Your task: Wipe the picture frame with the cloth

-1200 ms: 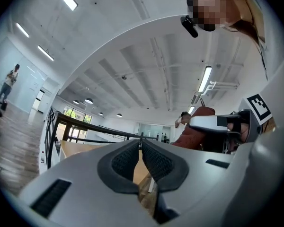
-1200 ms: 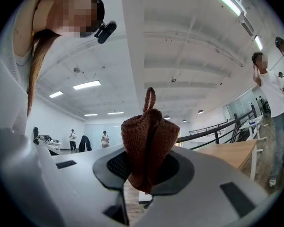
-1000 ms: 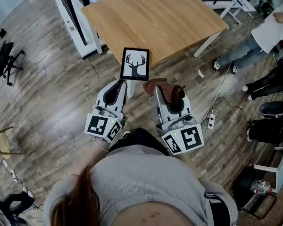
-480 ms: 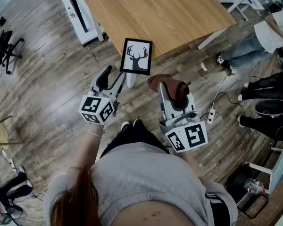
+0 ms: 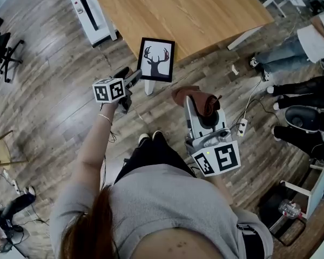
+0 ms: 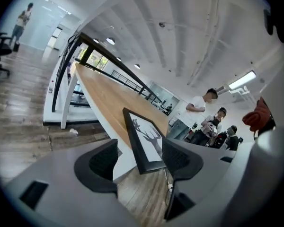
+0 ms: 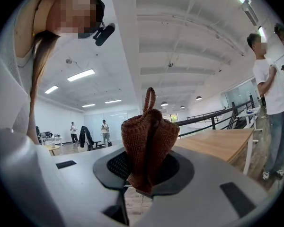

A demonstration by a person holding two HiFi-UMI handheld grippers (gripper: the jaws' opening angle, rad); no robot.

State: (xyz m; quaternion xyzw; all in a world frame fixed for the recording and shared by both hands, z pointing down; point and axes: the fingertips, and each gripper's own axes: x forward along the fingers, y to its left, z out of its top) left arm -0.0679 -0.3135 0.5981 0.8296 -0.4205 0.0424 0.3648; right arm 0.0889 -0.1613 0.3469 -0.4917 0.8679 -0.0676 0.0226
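Since the earlier frames our left gripper point(image 5: 133, 78) has swung out from beside the right one toward 10 o'clock and rolled. Its jaws have just been opening. They now stand wide, with the lower corner of the picture frame point(image 5: 156, 60) between the pads point(image 6: 104, 161). Neither pad presses on the frame, so the gripper holds nothing.

The frame stands upright at the near corner of the wooden table point(image 5: 205, 15), at 1 o'clock from the left gripper. We cannot see what props it. We judge it stiff and light, with a front that is probably glazed, so slick and breakable. The black border at a side or lower edge looks like the place to grip it, lightly, keeping off the pane. It shows a black antlered deer head and no lettering.

At 4 o'clock from the frame, our right gripper point(image 5: 197, 110) is clamped on the bunched brown knitted cloth point(image 7: 149, 141). The cloth is soft and limp, and a loop sticks up from it. We find no brand or readable writing anywhere, only the square markers on the gripper cubes.
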